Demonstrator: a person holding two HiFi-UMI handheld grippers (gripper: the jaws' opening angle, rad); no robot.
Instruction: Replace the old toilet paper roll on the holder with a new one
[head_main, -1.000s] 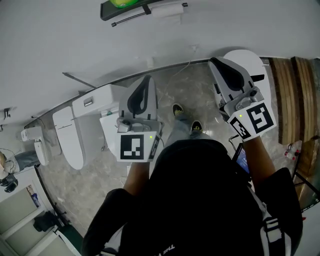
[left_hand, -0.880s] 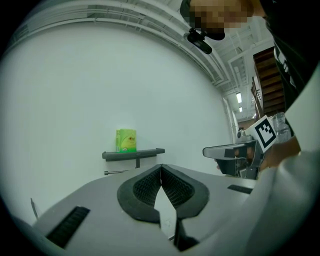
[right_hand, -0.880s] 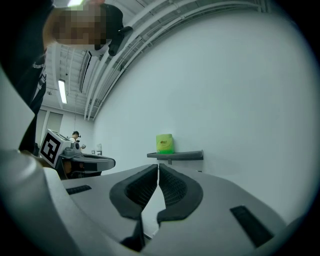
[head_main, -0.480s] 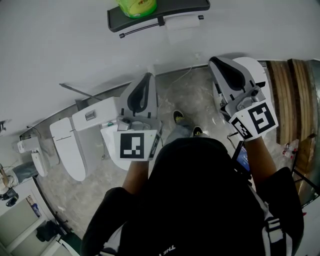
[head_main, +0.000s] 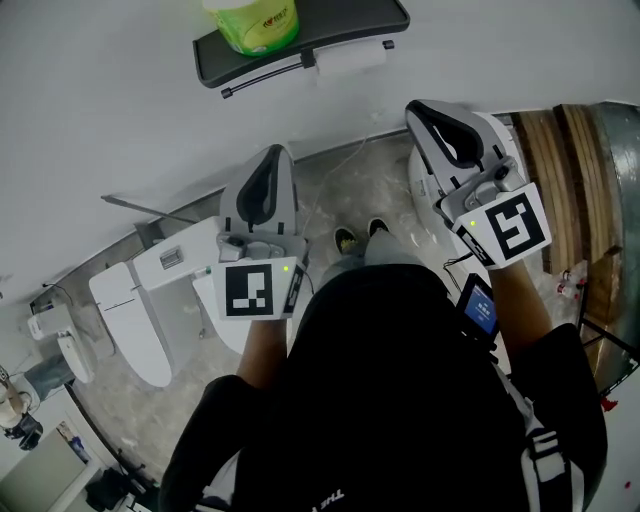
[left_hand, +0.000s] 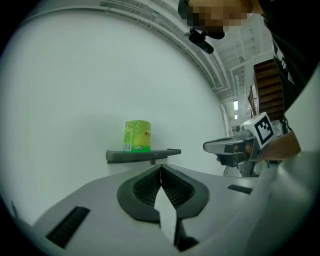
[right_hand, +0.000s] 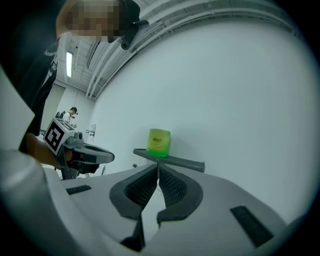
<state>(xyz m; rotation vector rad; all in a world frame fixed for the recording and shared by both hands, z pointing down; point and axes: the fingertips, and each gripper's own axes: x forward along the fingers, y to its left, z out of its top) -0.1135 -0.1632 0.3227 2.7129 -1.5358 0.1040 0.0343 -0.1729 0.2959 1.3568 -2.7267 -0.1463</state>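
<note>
Ahead of both grippers, on the wall, the holder shelf (head_main: 300, 38) is sitting fuller in the head view than a second ago, when only its lower edge was showing: the person is closing on it. The left gripper (head_main: 276, 152) and right gripper (head_main: 414, 108) are pointing level at the wall, each with jaws pressed together on nothing. The old roll (head_main: 350, 57) is hanging under the shelf, ahead of and between the two grippers. The new roll (head_main: 252, 22), green-wrapped, is standing on the shelf, ahead of the left gripper. Judged stage: the approach is continuing, and neither roll is being touched yet.
</note>
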